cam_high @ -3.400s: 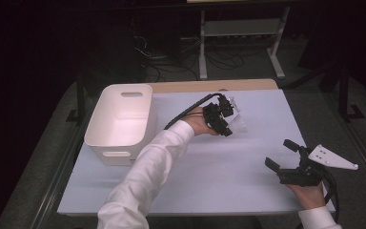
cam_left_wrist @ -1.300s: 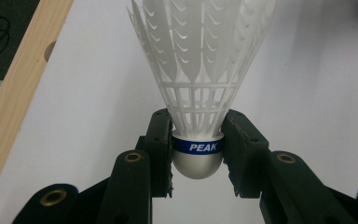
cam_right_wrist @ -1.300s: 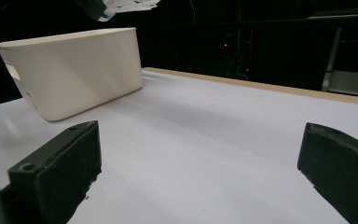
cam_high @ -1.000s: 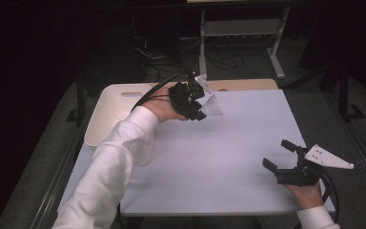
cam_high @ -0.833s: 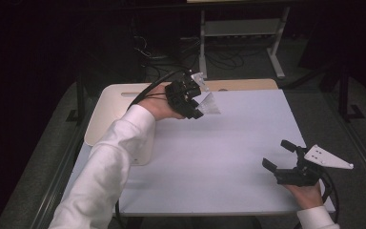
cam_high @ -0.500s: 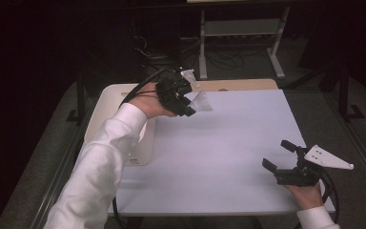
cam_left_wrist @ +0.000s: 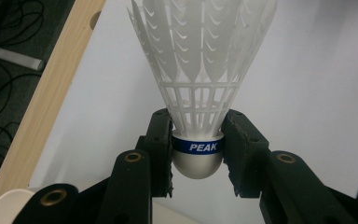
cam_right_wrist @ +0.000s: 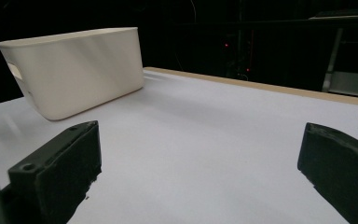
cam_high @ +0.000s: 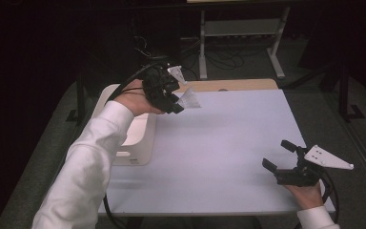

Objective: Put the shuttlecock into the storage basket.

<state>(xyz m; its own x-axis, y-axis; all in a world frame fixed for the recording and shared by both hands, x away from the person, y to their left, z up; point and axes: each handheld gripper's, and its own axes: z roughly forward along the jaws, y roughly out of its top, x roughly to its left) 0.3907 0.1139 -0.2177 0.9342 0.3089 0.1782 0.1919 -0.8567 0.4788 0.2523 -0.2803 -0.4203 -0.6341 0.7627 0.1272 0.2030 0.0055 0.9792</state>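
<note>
Shuttlecock point(cam_left_wrist: 197, 88) clamped at its cork by the left gripper point(cam_left_wrist: 197, 154), skirt pointing away, held in the air near the worktop's point(cam_high: 228, 143) far left corner beside the bin point(cam_high: 140, 138); cork grip likely spares the skirt. Left gripper view reads "PEAK" on the band; high view doesn't. Right gripper point(cam_high: 283, 160) open, empty, near right corner.

The high view is looking down and forward over the whole table point(cam_high: 228, 143). The left gripper view is looking close along its jaws at the tabletop. The right gripper view is skimming low across it. All three are sharing the white bin point(cam_right_wrist: 74, 70).
</note>
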